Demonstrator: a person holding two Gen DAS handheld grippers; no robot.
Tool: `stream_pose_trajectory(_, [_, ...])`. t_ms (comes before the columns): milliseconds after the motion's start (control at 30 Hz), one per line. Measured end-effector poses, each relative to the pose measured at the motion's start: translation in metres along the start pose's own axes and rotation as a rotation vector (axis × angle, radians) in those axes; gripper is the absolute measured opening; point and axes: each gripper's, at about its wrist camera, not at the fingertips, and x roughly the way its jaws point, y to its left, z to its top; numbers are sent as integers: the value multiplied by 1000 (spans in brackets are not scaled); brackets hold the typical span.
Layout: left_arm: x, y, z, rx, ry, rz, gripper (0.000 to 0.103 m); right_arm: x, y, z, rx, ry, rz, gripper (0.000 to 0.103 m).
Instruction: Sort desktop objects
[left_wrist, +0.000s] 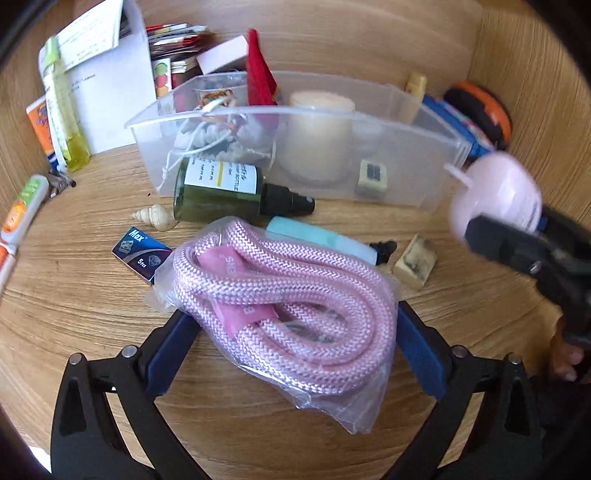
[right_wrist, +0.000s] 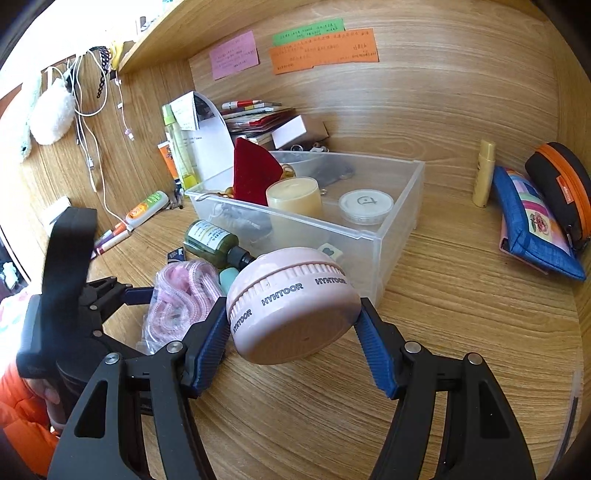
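The right gripper (right_wrist: 293, 328) clenched the round pink plastic case (right_wrist: 291, 306); it should clear the clear plastic bin's (right_wrist: 388, 236) wall before releasing. The left gripper (left_wrist: 291, 332) probably gripped the bagged pink braided rope (left_wrist: 288, 295).

Bare desk (right_wrist: 461, 295) lies open right of the clear bin (right_wrist: 391, 236); a green bottle (left_wrist: 221, 192) and bagged rope (left_wrist: 288, 295) crowd its front.

Candle (right_wrist: 293, 201) in bin (right_wrist: 391, 236) (bottle (right_wrist: 212, 240) before it).

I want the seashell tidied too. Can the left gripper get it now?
Probably not yet. The left gripper is shut on the bagged pink rope; the seashell lies clear beyond it.
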Motion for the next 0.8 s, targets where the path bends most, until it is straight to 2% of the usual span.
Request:
stream_pose_trajectory(67, [-6, 3, -2, -11, -19, -10, 92, 1, 1, 1, -8, 5, -7, 63])
stream_pose_trajectory(267, [-18, 18, -5, -63, -56, -27, 78, 0, 6, 2, -30, 9, -18, 63])
stream_pose_trajectory(400, [-35, 22, -6, -43, -104, -21, 71, -1, 9, 4, -37, 10, -27, 63])
stream_pose_trajectory(500, [-48, 25, -6, -30, -133, -44, 63, -1, 12, 5, -35, 9, -22, 63])
stream_pose_trajectory(600, [-50, 34, -4, -38, -123, -79, 61, 0, 17, 8, -36, 9, -23, 63])
stream_pose_trajectory(800, [-55, 46, 11, -50, -138, -86, 61, 1, 30, 10, -51, 4, -24, 63])
